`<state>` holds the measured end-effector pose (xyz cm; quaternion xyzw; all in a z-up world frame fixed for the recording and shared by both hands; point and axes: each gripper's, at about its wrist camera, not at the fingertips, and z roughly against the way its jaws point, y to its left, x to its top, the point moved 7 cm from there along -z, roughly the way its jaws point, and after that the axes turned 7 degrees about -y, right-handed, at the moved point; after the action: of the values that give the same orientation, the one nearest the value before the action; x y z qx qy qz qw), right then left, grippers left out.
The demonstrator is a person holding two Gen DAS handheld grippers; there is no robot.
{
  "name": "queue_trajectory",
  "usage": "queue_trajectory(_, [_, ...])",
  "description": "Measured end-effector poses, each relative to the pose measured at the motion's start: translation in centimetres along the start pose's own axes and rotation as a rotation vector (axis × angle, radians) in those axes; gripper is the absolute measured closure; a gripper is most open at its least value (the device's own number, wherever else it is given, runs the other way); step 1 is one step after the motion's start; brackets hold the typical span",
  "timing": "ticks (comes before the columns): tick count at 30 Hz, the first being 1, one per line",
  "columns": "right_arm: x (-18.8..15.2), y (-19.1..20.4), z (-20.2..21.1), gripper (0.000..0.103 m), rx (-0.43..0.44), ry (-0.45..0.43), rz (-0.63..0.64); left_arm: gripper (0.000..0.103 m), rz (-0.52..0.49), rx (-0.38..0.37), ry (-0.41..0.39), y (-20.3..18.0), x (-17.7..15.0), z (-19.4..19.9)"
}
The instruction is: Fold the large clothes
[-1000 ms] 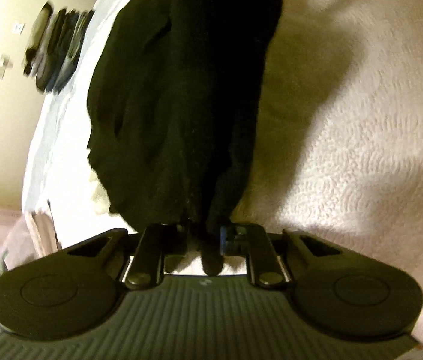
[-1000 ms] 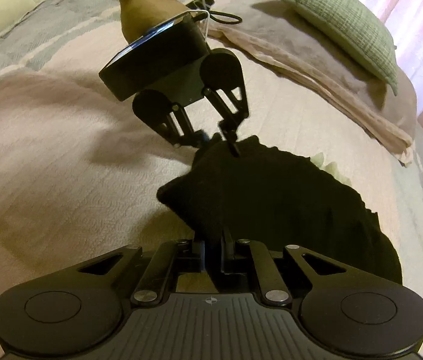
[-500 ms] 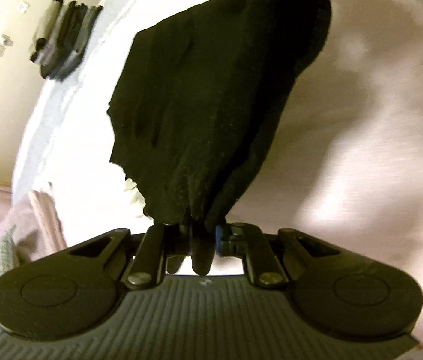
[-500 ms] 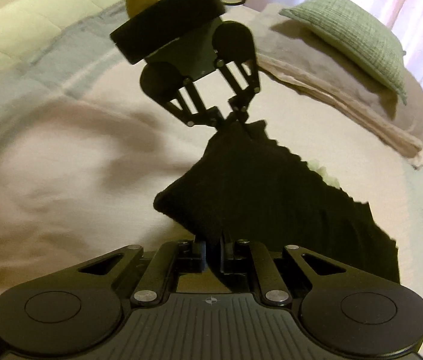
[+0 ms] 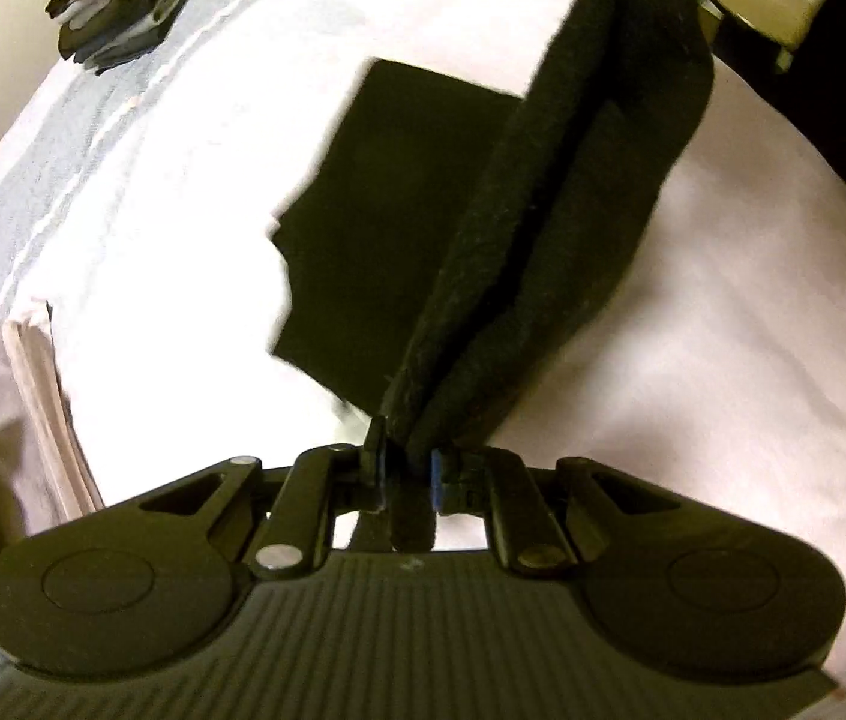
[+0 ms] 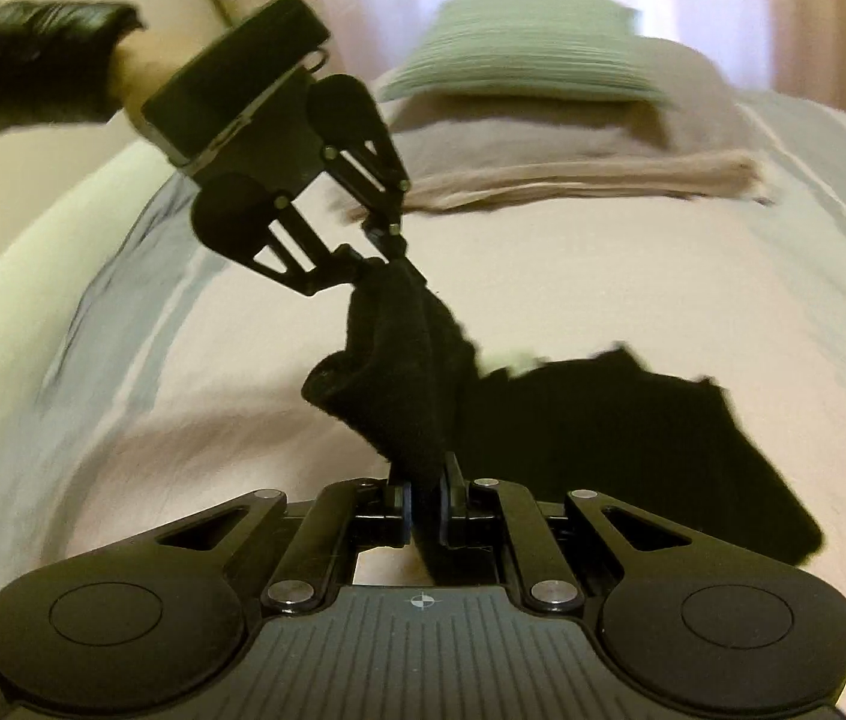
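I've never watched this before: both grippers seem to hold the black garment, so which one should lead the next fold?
Probably the left gripper: it holds its black garment corner higher above the bed. The right gripper grips nearer the bed, anchoring.

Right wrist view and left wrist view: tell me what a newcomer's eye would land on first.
A black garment hangs stretched between two clamps: the right hand-held gripper pinches it at the bottom of the right wrist view, and the left hand-held gripper pinches its other end above the pale bedspread. The rest of the garment lies spread on the bed to the right. Behind, a green pillow rests on folded linens.
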<state>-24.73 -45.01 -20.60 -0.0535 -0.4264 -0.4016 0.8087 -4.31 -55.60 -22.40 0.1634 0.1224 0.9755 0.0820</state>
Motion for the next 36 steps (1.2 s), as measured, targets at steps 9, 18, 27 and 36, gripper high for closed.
queue_trajectory(9, [-2.0,-15.8,-1.0,0.098,-0.057,-0.03,-0.401,0.093,0.15,-0.189,0.064,9.4,6.6,-11.4])
queue_trajectory(18, [-7.8,-24.1,-3.5,0.098,-0.074,0.012,-0.74,0.088,0.332,-0.26,0.053,11.2,7.9,-19.6])
queue_trajectory(27, [-8.2,-25.4,-3.2,0.092,-0.091,-0.007,-0.844,0.071,0.711,-0.15,-0.066,15.6,4.1,-16.4])
queue_trajectory(36, [-7.7,-26.5,-2.8,0.076,-0.172,-0.106,-0.942,0.071,0.995,-0.116,-0.087,13.7,-0.2,-16.7])
